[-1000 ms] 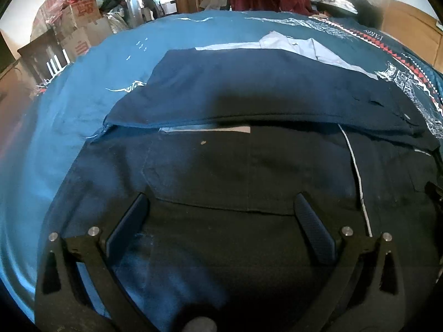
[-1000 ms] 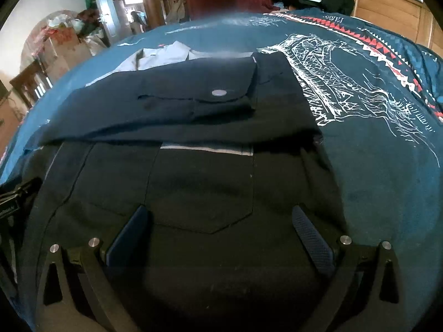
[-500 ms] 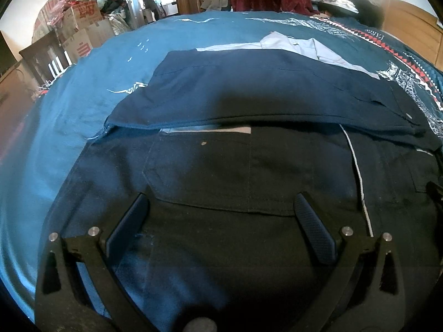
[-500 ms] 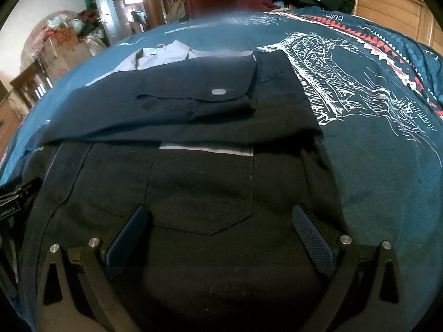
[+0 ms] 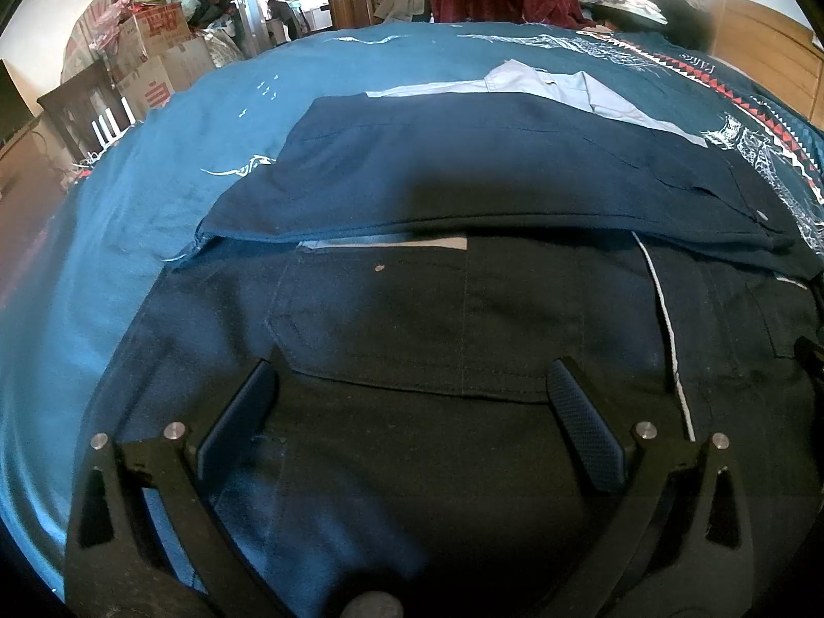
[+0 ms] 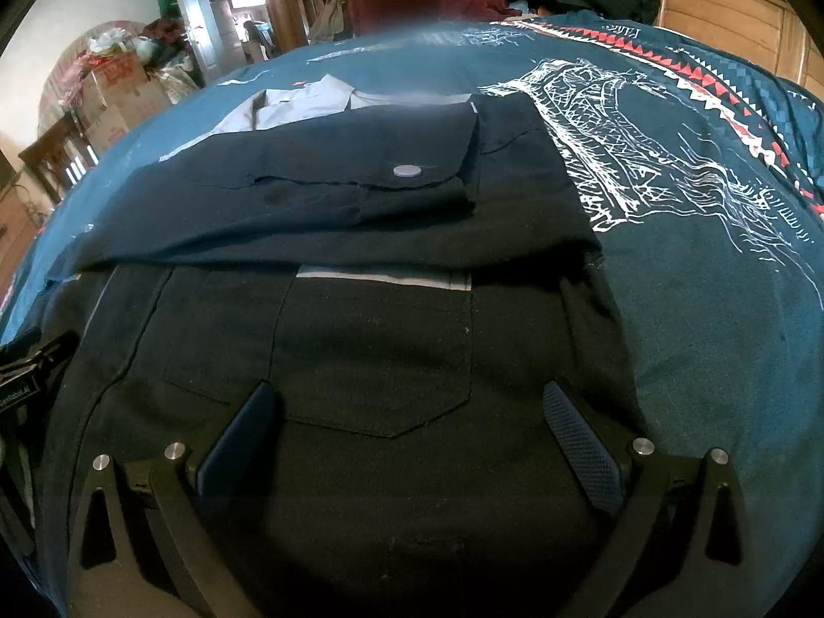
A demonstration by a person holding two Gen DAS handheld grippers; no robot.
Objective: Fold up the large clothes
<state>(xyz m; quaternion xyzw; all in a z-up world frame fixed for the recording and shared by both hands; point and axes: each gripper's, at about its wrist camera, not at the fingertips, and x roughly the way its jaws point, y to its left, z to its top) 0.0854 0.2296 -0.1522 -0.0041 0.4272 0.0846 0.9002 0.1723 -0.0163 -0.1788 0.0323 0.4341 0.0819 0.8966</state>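
Your left gripper (image 5: 412,391) hovers low over the near part of a dark garment (image 5: 463,340), and its fingers (image 5: 584,432) are spread wide with nothing between them. Your right gripper (image 6: 407,412) is in the same state over the same garment (image 6: 371,360): fingers (image 6: 577,443) released and apart, framing a chest pocket (image 6: 376,360) with a pointed lower edge.

The garment lies flat on a bed covered with a teal bedspread (image 5: 154,165), printed in white line drawings and a red-and-white triangle border (image 6: 685,72) on your right side. The far part of the garment is folded back toward you, forming a navy layer (image 5: 489,175) across the middle; in the right view that layer shows a flap with a round grey button (image 6: 407,170). A pale collar (image 5: 546,85) shows beyond the fold. A thin white cord (image 5: 669,340) runs along the cloth near your left gripper's right finger.

Cardboard boxes (image 5: 154,51) are stacked past the bed's left edge.
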